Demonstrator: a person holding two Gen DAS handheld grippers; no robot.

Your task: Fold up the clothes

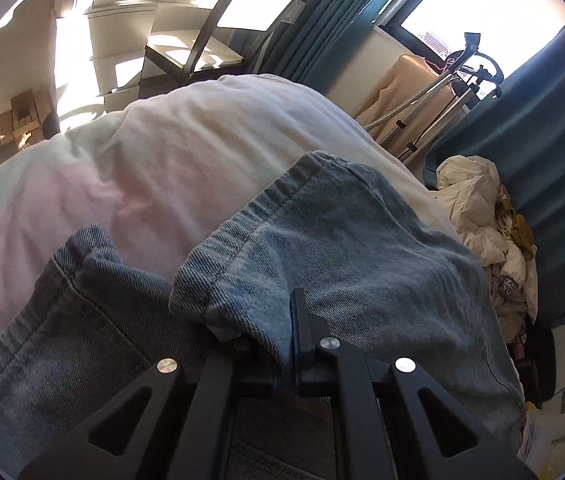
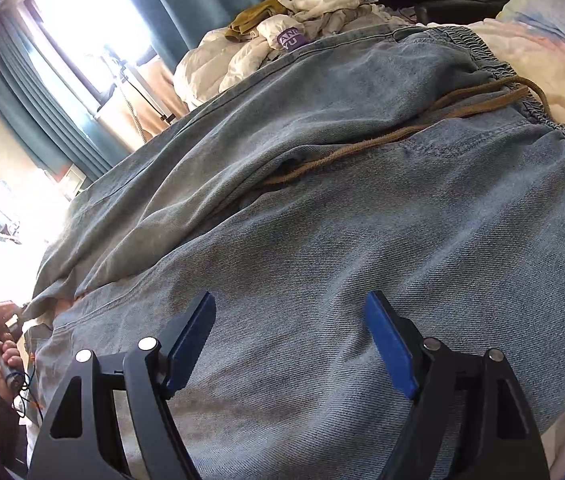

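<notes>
Light blue denim jeans (image 2: 362,240) lie spread over the bed, with the elastic waistband (image 2: 478,44) at the far right and a brown drawstring (image 2: 402,132) trailing across them. My right gripper (image 2: 292,320) hovers just above the denim, blue pads (image 2: 194,340) wide apart and nothing between them. In the left wrist view, my left gripper (image 1: 300,320) is shut on a fold of the jeans' leg end (image 1: 342,260). The cloth drapes over one finger and hides it, and the stitched hem (image 1: 250,216) bulges ahead of the fingertips.
White bedding (image 1: 142,168) covers the bed beyond the jeans. A heap of white and mustard clothes (image 2: 282,36) lies at the bed's far side by teal curtains (image 2: 186,0). A metal stand (image 1: 438,108) is by the window. A person's hand (image 2: 0,360) shows at lower left.
</notes>
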